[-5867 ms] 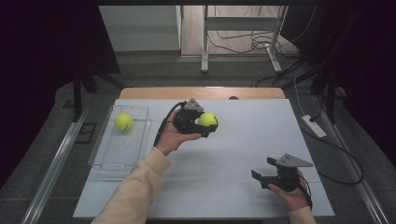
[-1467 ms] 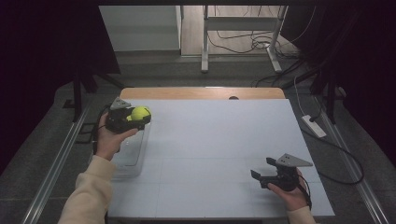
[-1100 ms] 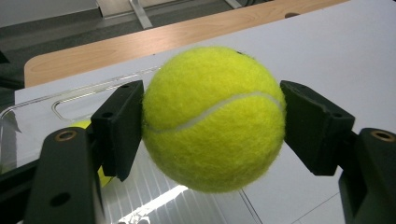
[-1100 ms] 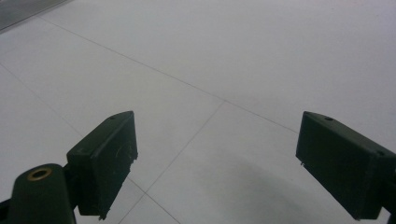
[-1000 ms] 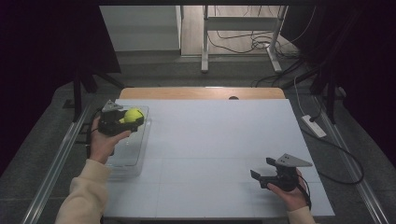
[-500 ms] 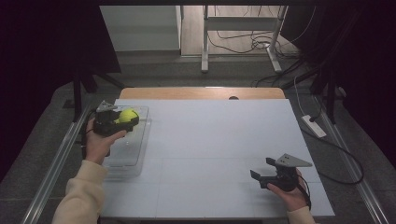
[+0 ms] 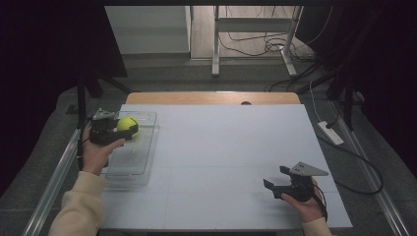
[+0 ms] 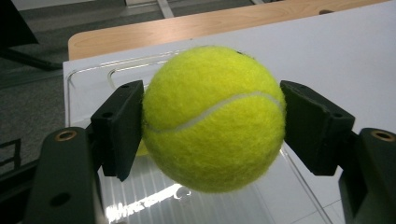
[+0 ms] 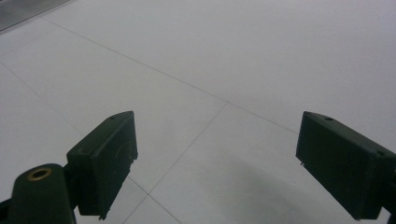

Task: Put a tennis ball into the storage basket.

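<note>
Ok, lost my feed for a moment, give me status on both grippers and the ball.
Left gripper shut on yellow felt tennis ball, over clear plastic tray. Right gripper open, holding nothing, over white table. Nothing in the way.

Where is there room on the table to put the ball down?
The white table lies bare between the clear tray and the right gripper. The far left corner is crowded: the left gripper holds the ball over the tray.

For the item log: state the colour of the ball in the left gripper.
Yellow-green tennis ball with a curved white seam, clearest in the left gripper view.
</note>
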Demonstrator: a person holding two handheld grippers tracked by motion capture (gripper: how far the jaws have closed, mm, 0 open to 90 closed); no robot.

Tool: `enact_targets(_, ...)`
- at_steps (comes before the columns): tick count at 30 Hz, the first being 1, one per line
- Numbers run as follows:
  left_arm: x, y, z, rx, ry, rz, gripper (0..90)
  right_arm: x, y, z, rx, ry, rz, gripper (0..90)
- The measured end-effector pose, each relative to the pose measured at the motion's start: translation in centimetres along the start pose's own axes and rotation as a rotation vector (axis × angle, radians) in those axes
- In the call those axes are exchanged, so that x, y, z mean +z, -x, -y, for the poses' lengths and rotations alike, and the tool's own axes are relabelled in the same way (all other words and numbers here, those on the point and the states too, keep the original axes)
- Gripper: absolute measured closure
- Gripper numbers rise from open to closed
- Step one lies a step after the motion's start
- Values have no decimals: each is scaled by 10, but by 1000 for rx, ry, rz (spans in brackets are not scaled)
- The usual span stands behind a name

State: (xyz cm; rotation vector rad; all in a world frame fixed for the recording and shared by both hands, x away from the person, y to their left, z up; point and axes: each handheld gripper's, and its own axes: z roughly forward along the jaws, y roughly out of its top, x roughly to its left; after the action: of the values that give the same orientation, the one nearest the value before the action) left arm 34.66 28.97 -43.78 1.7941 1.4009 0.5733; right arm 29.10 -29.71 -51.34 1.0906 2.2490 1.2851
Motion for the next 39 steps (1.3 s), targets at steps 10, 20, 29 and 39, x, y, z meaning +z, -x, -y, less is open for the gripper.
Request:
enact_targets(10, -3, -9, 7, -8, -19, -19, 269, 0, 0, 0, 1, 2, 0, 122)
enact_targets(20, -1, -13, 10, -4, -45, -30, 269, 1, 0, 0, -2, -1, -3, 122)
enact_targets(29, 7, -22, 18, -25, -112, -42, 268, 1, -1, 0, -1, -1, -2, 122)
enact_targets(39, 14, -28, 22, -35, -170, -47, 268, 1, -1, 0, -2, -3, -2, 122)
